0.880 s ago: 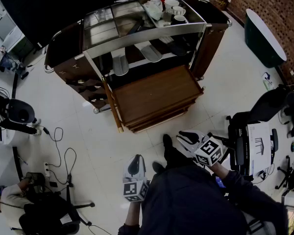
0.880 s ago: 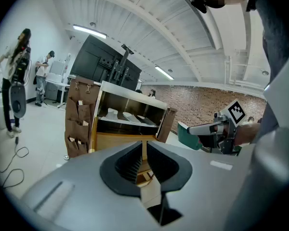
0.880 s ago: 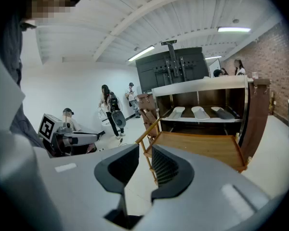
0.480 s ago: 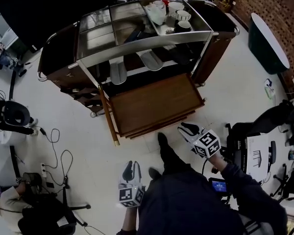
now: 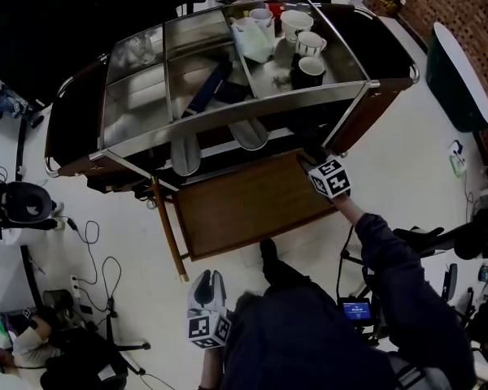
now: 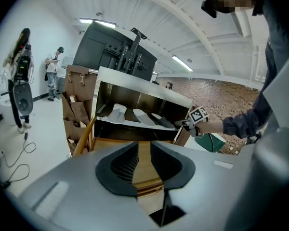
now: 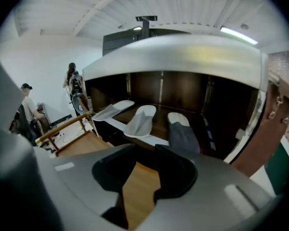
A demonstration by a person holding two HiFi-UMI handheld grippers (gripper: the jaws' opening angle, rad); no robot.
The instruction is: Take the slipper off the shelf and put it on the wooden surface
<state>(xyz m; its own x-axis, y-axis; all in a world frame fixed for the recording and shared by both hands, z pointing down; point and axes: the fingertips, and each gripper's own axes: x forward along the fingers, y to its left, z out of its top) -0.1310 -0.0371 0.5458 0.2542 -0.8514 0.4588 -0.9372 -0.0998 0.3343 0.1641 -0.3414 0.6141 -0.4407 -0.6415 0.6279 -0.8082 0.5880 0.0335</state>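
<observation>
Three slippers lie side by side on the cart's shelf: a pale one (image 7: 111,110) at left, a pale grey one (image 7: 141,120) in the middle and a dark grey one (image 7: 182,134) at right. From above only two pale slippers (image 5: 185,153) (image 5: 249,133) show. Below them juts the wooden surface (image 5: 246,206). My right gripper (image 5: 308,162) hovers over that surface's right back corner, open and empty (image 7: 142,170), pointing at the slippers. My left gripper (image 5: 207,281) hangs low near the person's body, open and empty (image 6: 143,165).
The cart's steel top tray (image 5: 138,88) carries cups (image 5: 309,45) and a white jug (image 5: 254,39). A wooden rail (image 5: 166,230) runs down the surface's left side. Cables (image 5: 98,254) lie on the floor at left. The person's shoe (image 5: 267,253) stands just before the surface.
The person has stepped up to the cart. My right gripper has swung forward from beside the body to the shelf's front right. The left gripper stays low.
</observation>
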